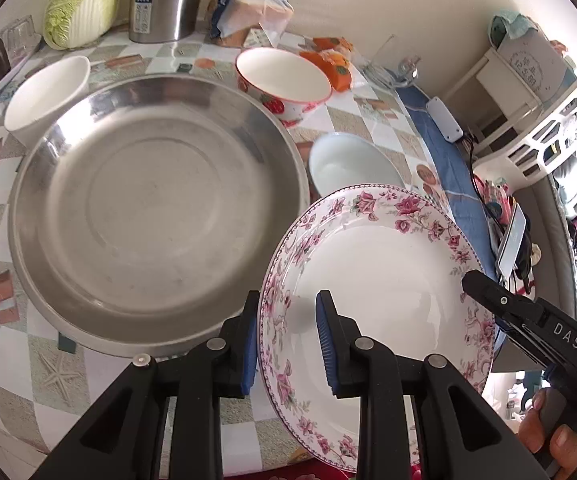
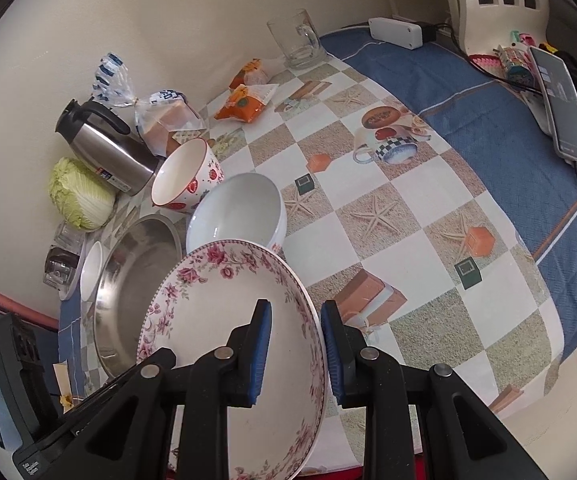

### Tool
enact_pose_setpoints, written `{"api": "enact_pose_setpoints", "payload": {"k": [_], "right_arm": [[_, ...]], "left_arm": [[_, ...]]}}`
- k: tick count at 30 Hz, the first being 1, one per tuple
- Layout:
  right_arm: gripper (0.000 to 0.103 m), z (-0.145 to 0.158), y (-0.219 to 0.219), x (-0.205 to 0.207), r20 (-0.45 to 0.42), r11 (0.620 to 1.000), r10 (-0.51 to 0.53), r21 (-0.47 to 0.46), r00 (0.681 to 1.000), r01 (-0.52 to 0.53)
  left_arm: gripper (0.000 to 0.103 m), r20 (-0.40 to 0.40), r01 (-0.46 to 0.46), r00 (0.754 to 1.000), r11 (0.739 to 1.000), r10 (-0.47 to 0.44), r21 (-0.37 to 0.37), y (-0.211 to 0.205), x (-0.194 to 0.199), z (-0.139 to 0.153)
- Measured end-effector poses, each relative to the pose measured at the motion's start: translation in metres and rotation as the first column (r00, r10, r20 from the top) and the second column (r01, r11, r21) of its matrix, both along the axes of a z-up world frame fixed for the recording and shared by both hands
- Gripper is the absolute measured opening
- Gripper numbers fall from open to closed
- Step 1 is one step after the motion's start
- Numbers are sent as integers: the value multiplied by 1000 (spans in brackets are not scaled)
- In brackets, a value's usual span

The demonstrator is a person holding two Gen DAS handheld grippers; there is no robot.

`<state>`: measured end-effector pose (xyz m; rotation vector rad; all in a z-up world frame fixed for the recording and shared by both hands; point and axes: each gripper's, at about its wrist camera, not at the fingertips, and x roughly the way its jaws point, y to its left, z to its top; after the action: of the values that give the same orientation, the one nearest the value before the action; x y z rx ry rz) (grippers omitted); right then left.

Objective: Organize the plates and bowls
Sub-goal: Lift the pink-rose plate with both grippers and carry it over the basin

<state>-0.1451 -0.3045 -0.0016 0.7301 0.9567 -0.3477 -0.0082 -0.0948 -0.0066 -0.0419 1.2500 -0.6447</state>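
Both grippers pinch the floral plate (image 1: 380,300) by opposite rims: left gripper (image 1: 288,344) at its nine o'clock edge, right gripper (image 2: 296,356) at three. Jaws nearly closed on the rim, sharing the weight. Plate rides tilted, just beside the steel basin (image 1: 156,216), likely bound for stacking.

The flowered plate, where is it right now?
The flowered plate is held at opposite rims by the left gripper and right gripper, beside the steel basin, near the white bowl.

table (image 2: 408,216) (checkered cloth) | on it: steel basin (image 1: 156,216), white bowl (image 2: 240,212), strawberry bowl (image 1: 284,80), kettle (image 2: 108,148), cabbage (image 2: 80,194)
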Motion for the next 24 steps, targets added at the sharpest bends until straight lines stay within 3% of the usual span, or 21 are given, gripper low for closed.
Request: {"api": "enact_pose_setpoints", "payload": {"k": [11,19,24], "right_arm": [[28,19,28,45,15,997,83,-12,996,-82],[28,24,58,84,12,987,162,-9,987,-162],[28,24,75,105,9,979,204,-12,979,-204]], "left_arm": [[27,10,-134,991,988,136,-80,39,32,11],[27,54,-234,969,968,240,-92,72,54,19],[27,37,-295,953,948,301,-115,93,68,16]]}}
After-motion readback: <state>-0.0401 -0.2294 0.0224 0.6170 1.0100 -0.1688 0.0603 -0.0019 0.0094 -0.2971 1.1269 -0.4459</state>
